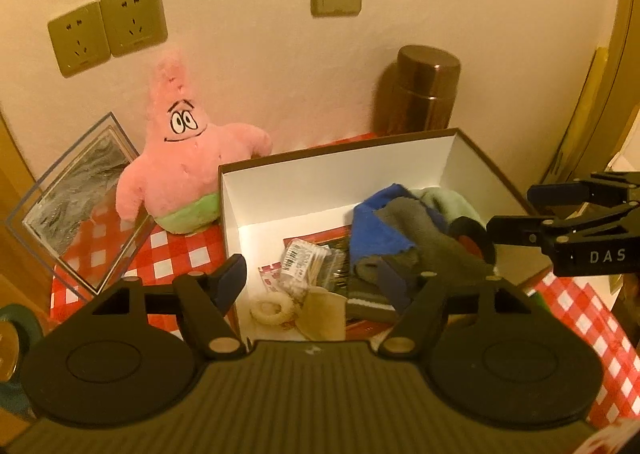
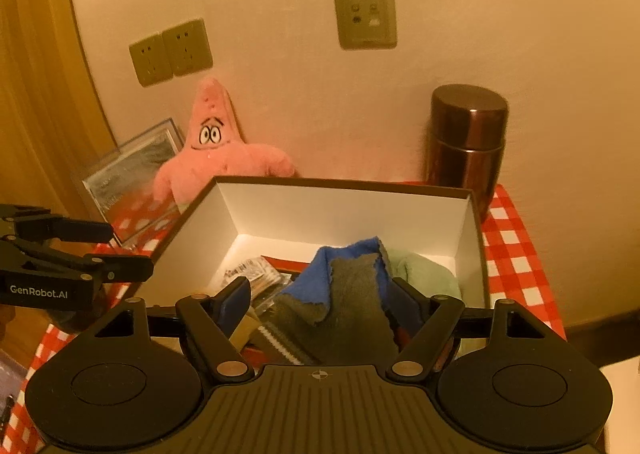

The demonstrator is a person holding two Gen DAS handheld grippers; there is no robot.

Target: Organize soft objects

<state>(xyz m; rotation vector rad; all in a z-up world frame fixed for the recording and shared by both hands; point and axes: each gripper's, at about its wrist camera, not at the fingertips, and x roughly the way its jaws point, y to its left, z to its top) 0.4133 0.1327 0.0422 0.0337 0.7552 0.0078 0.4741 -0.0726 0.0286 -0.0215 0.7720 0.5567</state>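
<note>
Left tool (image 1: 316, 278) and right tool (image 2: 326, 298), both with jaws spread and gripping nothing, hover over the open white box (image 1: 332, 182), where the blue-and-grey cloth (image 2: 348, 286) lies at 3 o'clock inside, with the pink plush star (image 1: 184, 158) at 10 o'clock on the checkered tabletop (image 1: 168, 254).

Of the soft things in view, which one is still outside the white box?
The pink star plush. It sits on the checked cloth against the wall, left of the box, while the blue, grey and green cloths lie inside.
</note>
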